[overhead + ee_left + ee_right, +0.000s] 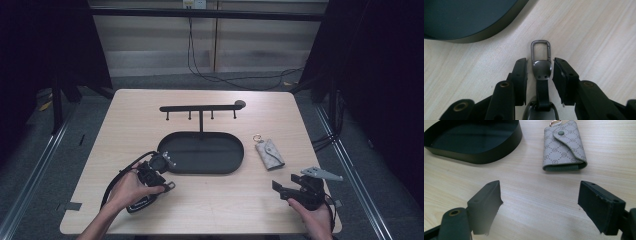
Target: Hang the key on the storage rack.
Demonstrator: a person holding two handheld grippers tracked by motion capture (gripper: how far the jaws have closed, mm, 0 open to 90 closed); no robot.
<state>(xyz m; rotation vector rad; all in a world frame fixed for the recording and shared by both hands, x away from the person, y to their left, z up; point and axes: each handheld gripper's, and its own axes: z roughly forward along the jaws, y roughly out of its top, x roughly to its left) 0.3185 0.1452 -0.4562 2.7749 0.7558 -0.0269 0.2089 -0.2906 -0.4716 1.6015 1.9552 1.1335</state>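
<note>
- Key fob [540, 75] first, left gripper view: it's a small metal carabiner clip on a short dark strap that runs into a rounded, shiny body at the bottom edge. It lies flat on the pale wood-grain table [599, 37], between the two black jaws of the left gripper [540, 68], just off the rim of the dark oval tray [486, 32]. The jaws sit narrow on either side of the metal cap with a sliver of gap showing, so not pinching yet. Looks light and stiff, but smooth metal like that could slip; the strap or the flat cap seems the safer place to grab, not the thin clip loop.
- Right gripper view: the right gripper [544, 202] is spread wide with nothing in it, aimed at a grey key pouch [564, 147] with a quilted monogram print, a snap button and a gold ring at the top. Soft and squashy by the look of it.
- High view: the tray is matte black with a low wall, and behind it stands a thin black hook rack [201, 109] with four pegs. The left gripper [167, 186] sits at the tray's near left corner, the right one [281, 186] near the front right edge.
</note>
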